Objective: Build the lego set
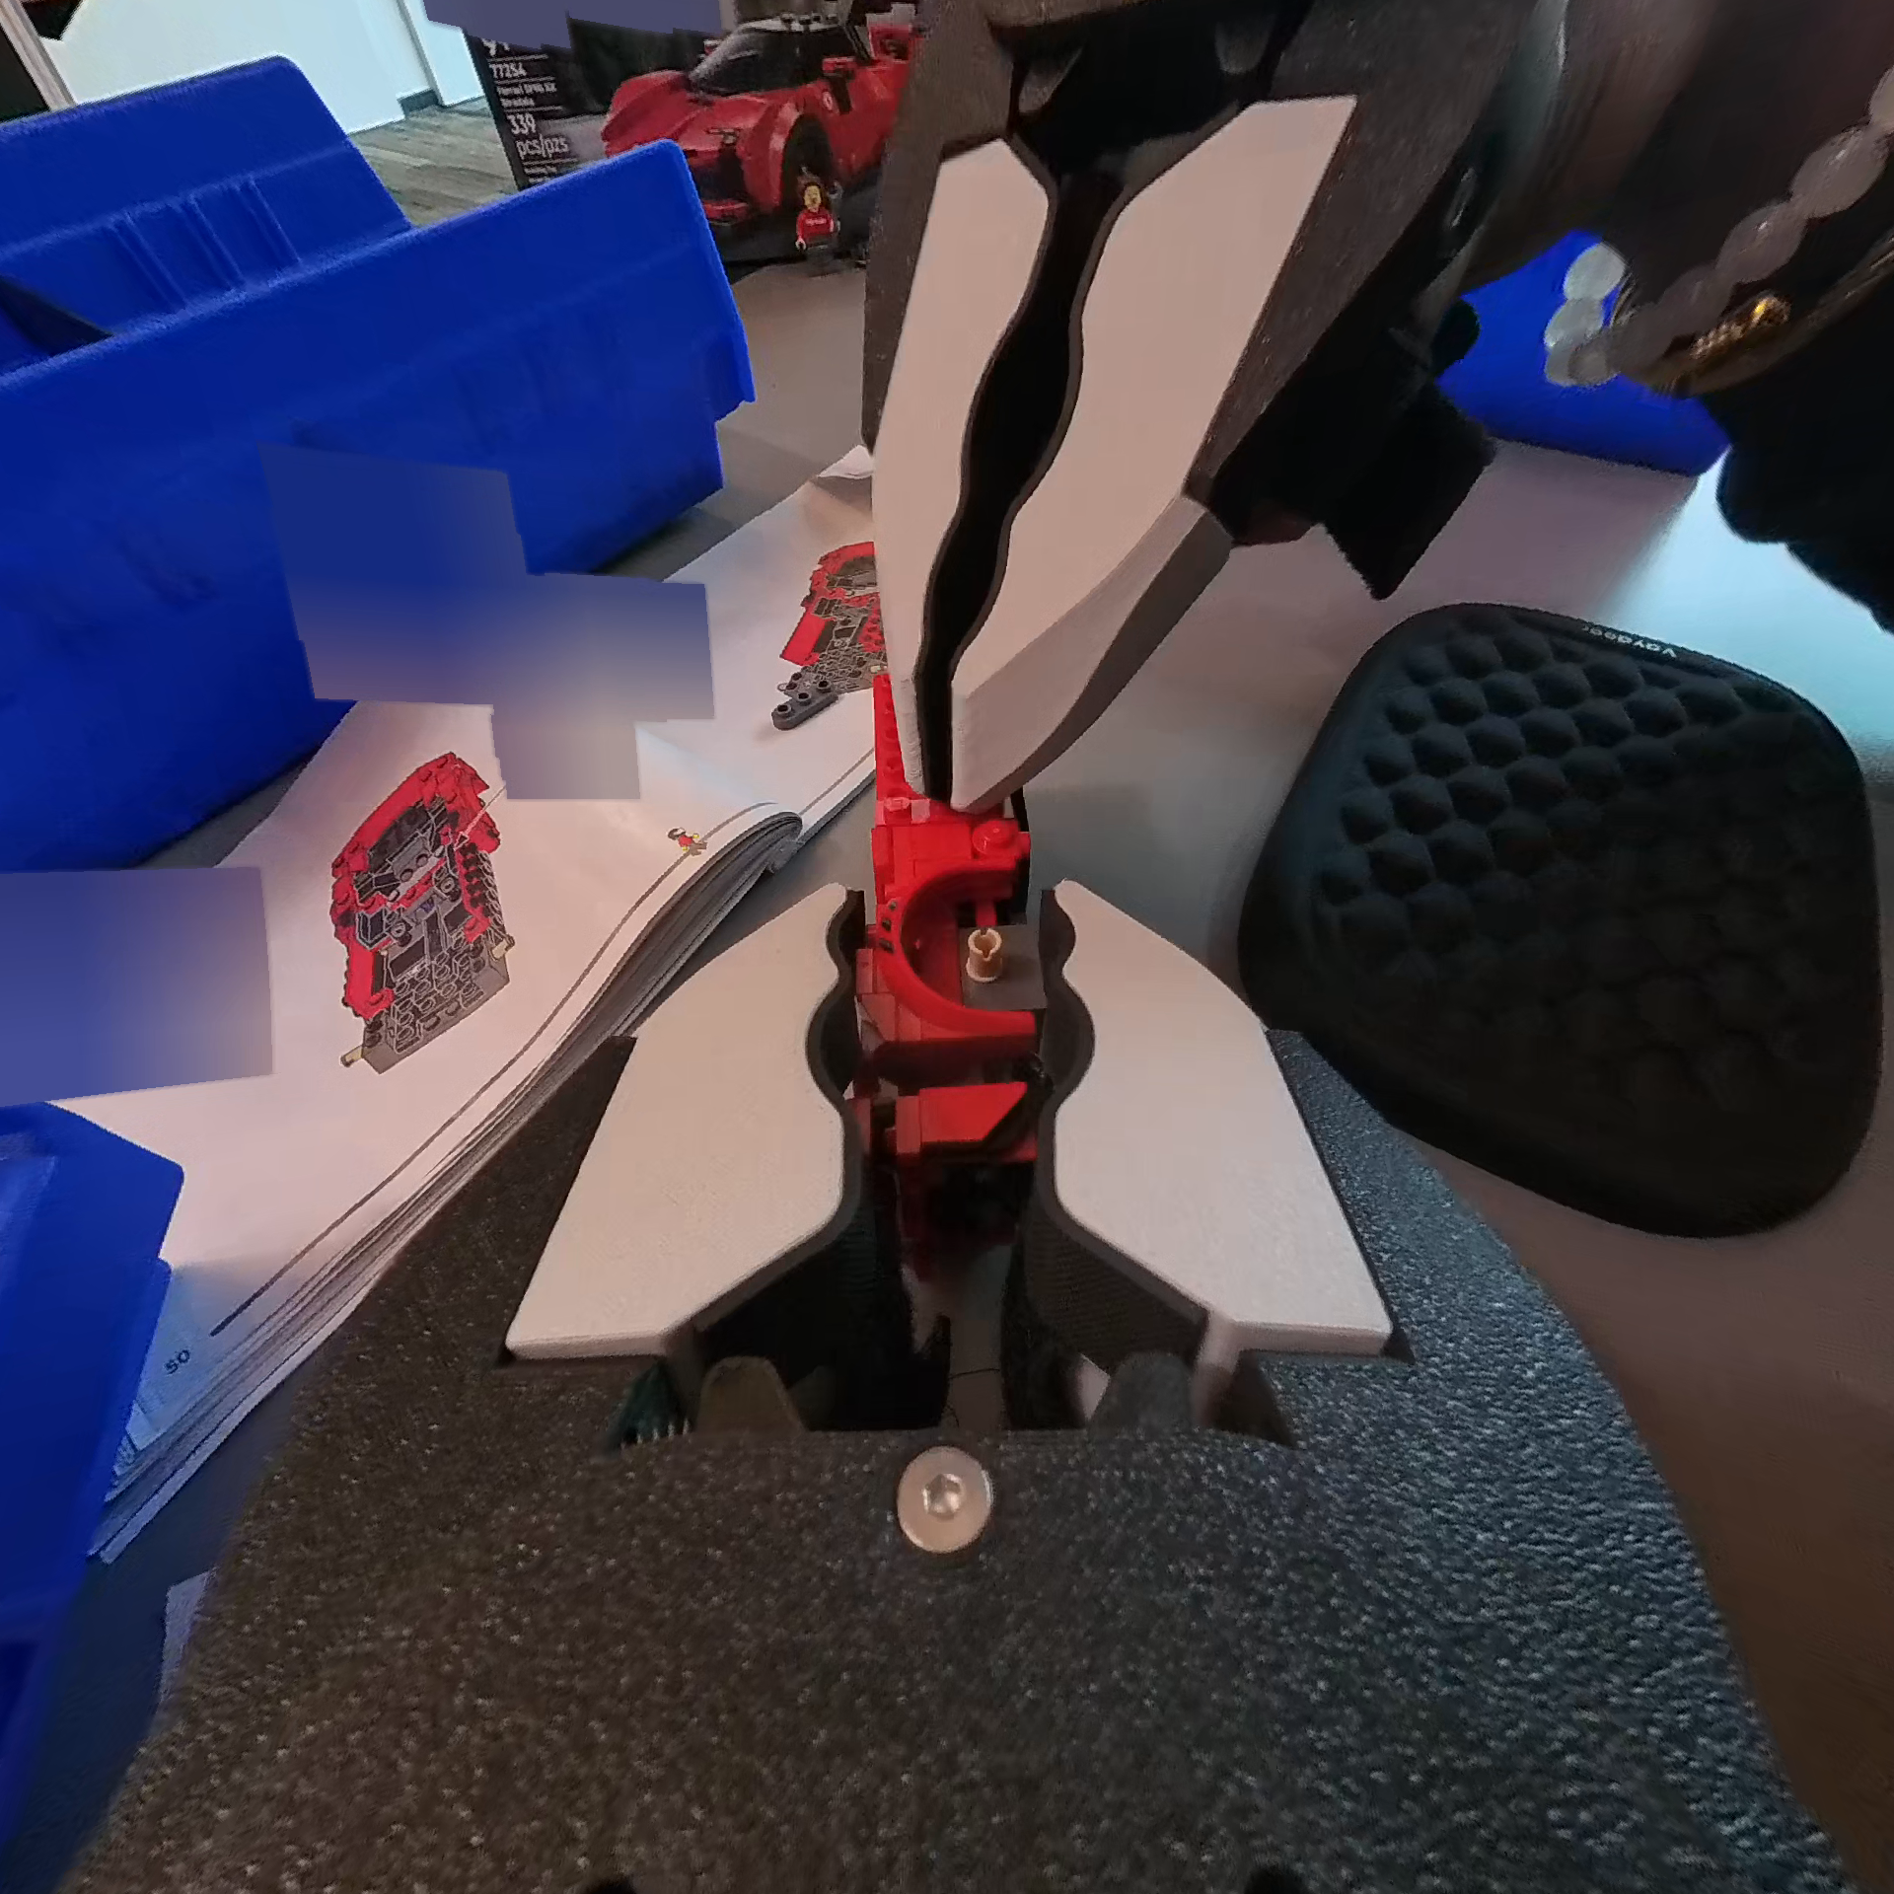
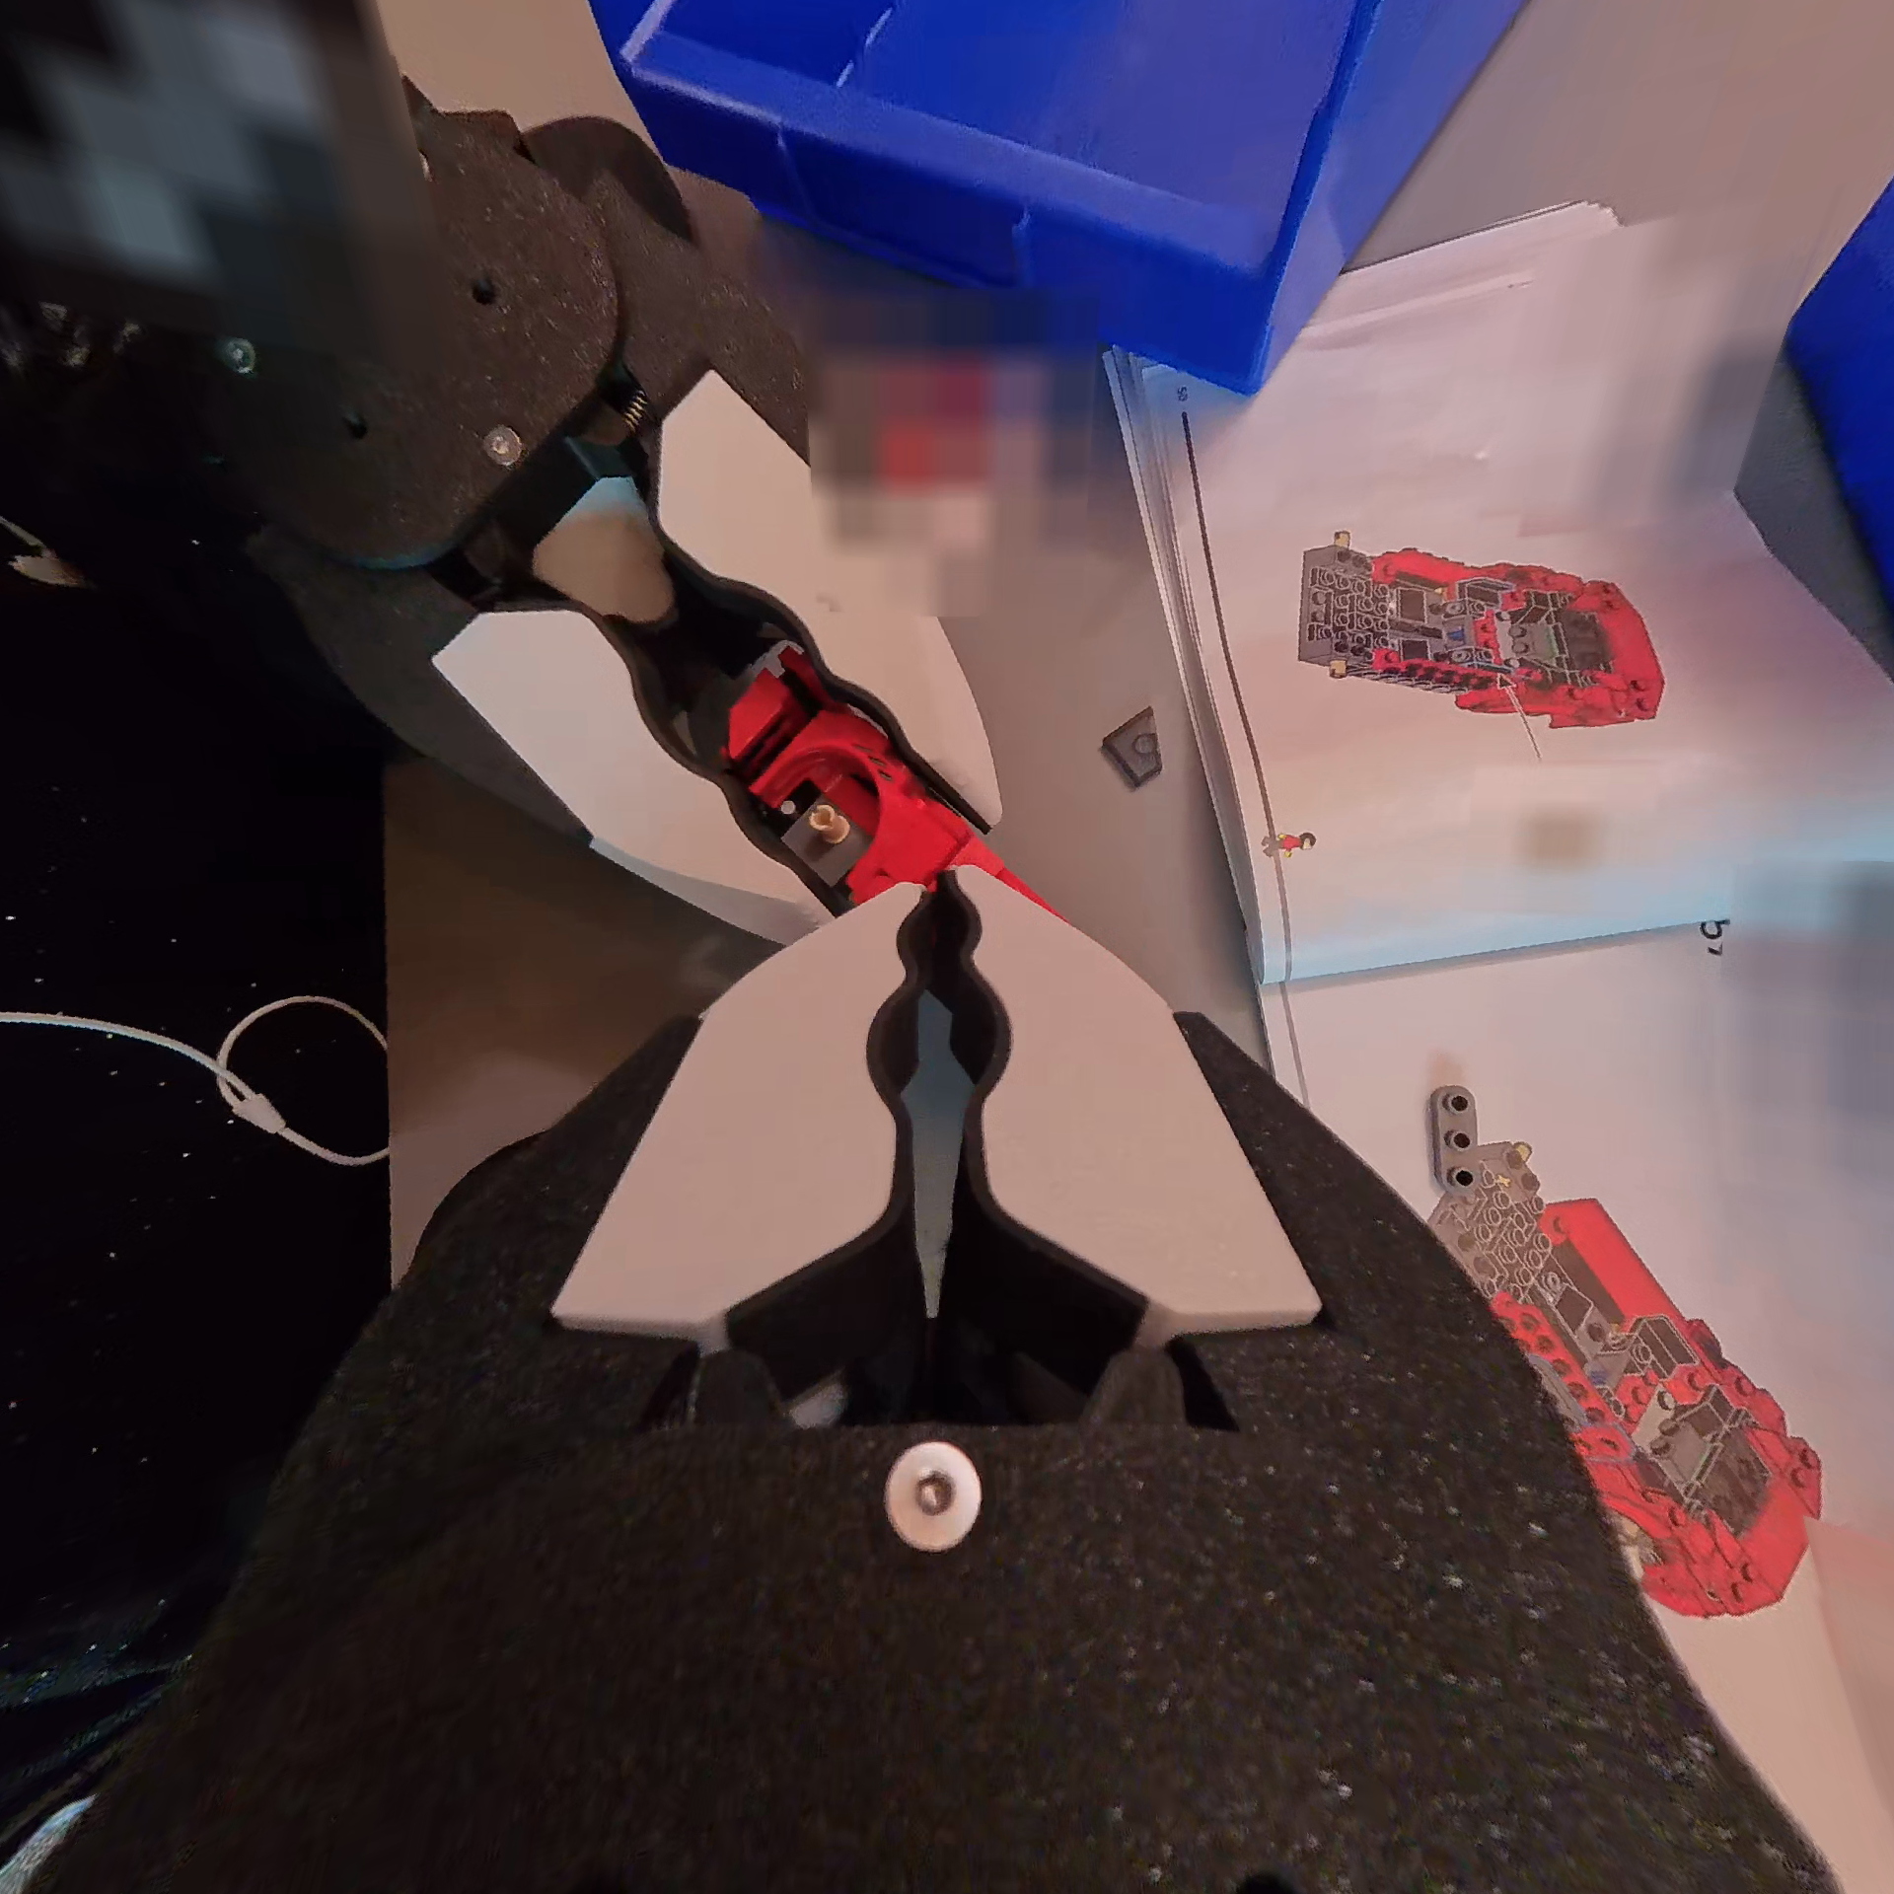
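My left gripper is shut on a partly built red Lego assembly with a wheel arch and a tan pin on a grey brick. My right gripper comes down from above, its jaws nearly closed, with its tips against the assembly's far end. A thin red piece sticks up beside its left finger, outside the jaws. In the right wrist view my right gripper meets the assembly, which my left gripper holds, and the red sliver shows behind a fingertip.
The open instruction booklet lies on the table, also in the right wrist view. Blue bins stand to the left and behind. There is a black padded rest at right, the set's box at the back, and a small grey piece loose.
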{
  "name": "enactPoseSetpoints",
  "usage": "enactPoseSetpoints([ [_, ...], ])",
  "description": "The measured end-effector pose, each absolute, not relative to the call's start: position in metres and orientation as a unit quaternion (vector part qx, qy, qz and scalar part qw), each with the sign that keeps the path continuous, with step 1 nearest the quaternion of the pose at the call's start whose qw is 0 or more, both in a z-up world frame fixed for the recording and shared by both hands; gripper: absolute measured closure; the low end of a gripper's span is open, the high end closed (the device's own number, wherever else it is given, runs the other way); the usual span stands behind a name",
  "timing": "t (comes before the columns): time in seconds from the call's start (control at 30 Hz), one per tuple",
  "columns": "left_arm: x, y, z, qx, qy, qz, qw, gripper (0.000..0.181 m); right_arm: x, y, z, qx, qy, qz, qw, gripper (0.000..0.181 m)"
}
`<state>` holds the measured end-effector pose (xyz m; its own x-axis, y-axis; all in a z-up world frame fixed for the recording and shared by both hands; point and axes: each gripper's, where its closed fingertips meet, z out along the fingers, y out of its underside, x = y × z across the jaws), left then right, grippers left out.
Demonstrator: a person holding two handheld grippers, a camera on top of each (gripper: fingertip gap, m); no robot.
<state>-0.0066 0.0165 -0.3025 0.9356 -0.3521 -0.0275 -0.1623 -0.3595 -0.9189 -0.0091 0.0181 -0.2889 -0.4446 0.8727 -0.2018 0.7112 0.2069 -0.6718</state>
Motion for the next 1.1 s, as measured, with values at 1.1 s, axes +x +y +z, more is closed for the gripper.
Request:
enactPoseSetpoints([
  [1.1,-0.0061,0.0168,-0.3015,-0.807,0.182,-0.076,0.556,0.15,-0.007,0.018,-0.292,-0.491,-0.836,0.239,0.041,0.181],
])
